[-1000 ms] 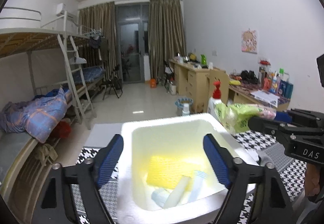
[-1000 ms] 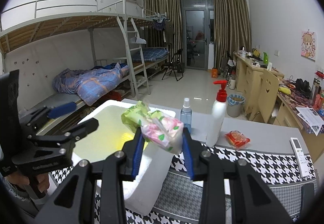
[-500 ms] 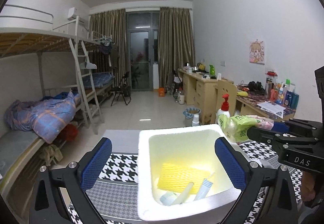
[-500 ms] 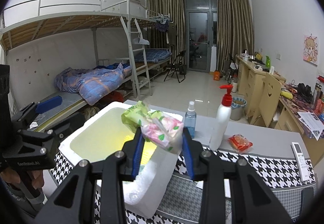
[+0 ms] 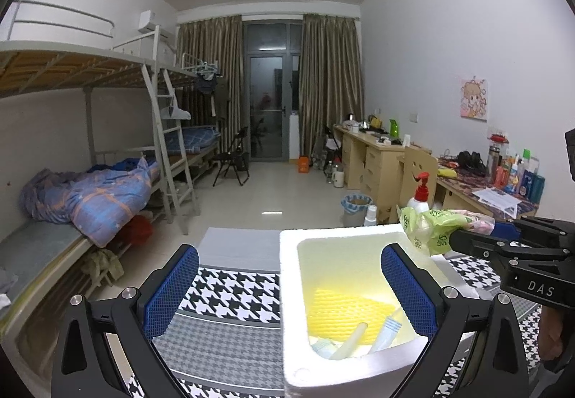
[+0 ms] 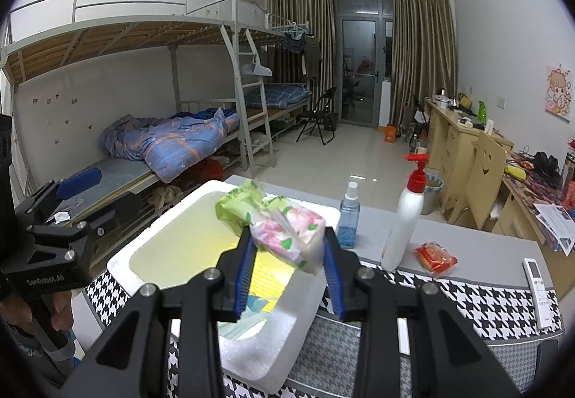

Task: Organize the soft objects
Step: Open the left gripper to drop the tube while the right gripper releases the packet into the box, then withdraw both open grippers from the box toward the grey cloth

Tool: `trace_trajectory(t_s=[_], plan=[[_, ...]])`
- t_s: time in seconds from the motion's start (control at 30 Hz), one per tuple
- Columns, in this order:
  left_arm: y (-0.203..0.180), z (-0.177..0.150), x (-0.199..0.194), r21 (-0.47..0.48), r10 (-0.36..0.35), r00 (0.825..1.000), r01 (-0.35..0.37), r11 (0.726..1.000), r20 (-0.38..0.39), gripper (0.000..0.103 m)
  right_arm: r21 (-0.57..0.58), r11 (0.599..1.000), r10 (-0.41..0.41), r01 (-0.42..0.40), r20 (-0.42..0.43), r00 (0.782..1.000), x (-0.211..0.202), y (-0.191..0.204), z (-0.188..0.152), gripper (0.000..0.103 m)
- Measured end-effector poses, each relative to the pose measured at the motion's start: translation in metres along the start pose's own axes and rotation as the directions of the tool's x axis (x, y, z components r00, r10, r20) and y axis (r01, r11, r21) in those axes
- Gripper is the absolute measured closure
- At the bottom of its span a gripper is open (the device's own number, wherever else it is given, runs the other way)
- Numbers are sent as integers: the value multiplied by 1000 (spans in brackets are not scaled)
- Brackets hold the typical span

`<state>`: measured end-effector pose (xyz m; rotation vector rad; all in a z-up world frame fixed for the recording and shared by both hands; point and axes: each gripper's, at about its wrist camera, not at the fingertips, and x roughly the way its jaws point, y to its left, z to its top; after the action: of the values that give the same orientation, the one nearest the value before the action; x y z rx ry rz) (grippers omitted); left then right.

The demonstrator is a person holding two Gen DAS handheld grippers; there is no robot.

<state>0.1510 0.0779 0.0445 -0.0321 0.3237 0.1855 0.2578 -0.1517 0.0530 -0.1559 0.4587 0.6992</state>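
My right gripper (image 6: 288,244) is shut on a bundle of soft packets (image 6: 276,225), one green and one pink floral, held over the right rim of a white foam box (image 6: 143,247). The left wrist view shows the same packets (image 5: 429,227) hanging over the foam box's (image 5: 289,290) far right corner, in the right gripper (image 5: 474,233). Inside the box lie a yellow ribbed cloth (image 5: 341,308) and a few pale tubes (image 5: 359,337). My left gripper (image 5: 289,256) stands wide open, holding nothing. Its right finger is over the box, its left finger over the checked cloth.
On the houndstooth table cover (image 6: 467,297) stand a blue spray bottle (image 6: 348,214) and a white pump bottle (image 6: 406,218). A red packet (image 6: 435,257) and a remote (image 6: 537,286) lie further right. Bunk beds line the left wall, desks the right.
My left gripper's jaws have spread wider and it has drawn back to the left, so the box now sits right of centre in its view. The right gripper still holds the packets in the same place.
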Motion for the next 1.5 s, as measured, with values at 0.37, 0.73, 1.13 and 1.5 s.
trace_trajectory(t_s=[0.37, 0.73, 1.13, 1.5], plan=[[13, -7, -2, 2, 33, 999, -33, 999, -11, 1, -20, 999, 36, -36, -27, 999, 15, 12, 1, 62], [20, -12, -3, -13, 23, 1000, -23, 1000, -16, 1, -12, 997, 79, -80, -59, 995, 27, 16, 1, 31], [22, -11, -6, -17, 16, 1000, -16, 1000, -15, 1, 2, 997, 77, -77, -40, 996, 16, 14, -1, 25], [-1, -7, -18, 8, -5, 1000, 5, 1000, 2, 1, 11, 999, 51, -51, -1, 999, -7, 0, -5, 23]])
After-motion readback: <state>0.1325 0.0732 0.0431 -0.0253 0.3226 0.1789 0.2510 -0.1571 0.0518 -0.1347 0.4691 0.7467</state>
